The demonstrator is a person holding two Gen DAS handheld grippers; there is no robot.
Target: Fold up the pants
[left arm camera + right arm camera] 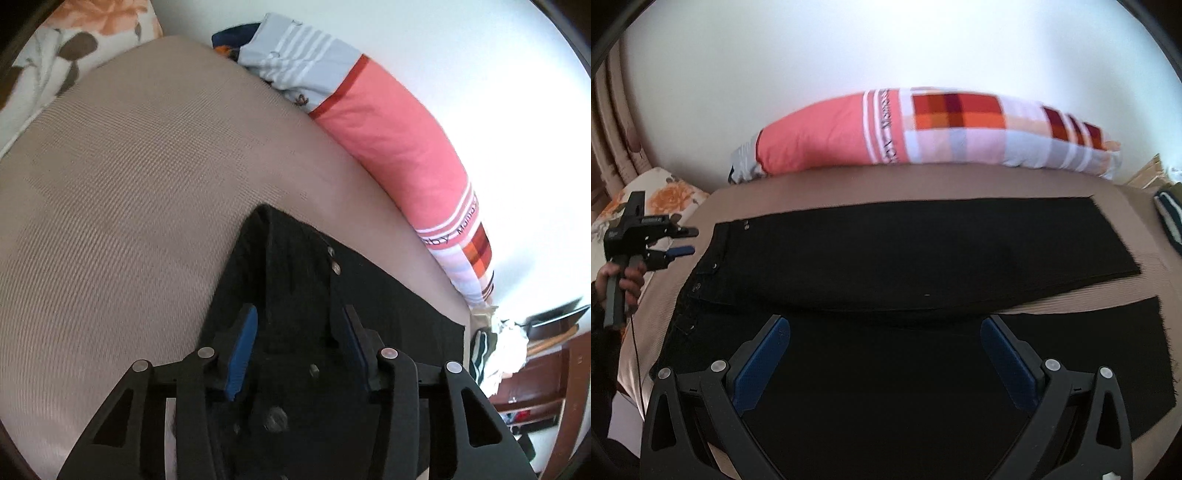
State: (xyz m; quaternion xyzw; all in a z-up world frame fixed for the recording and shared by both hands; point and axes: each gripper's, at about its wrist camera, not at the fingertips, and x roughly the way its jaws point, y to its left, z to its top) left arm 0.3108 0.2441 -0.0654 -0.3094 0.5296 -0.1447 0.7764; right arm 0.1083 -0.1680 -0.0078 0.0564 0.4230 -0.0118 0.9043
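Black pants point(923, 251) lie flat on a beige bed cover point(1071, 299), waist to the left and both legs running right. In the left wrist view the waist corner with metal buttons point(334, 266) shows ahead of the fingers. My left gripper point(299, 314) is open with nothing pinched. In the right wrist view this left gripper point(685, 242) hangs just left of the waistband, apart from it, held by a hand point(628, 277). My right gripper point(885, 323) is wide open above the near leg, not gripping it.
A long pink and checked bolster point(849, 136) lies along the white wall behind the pants. A floral pillow point(668, 192) sits at the bed's left end. Striped clothes point(491, 350) are piled past the leg ends, with wooden furniture point(554, 369) beyond.
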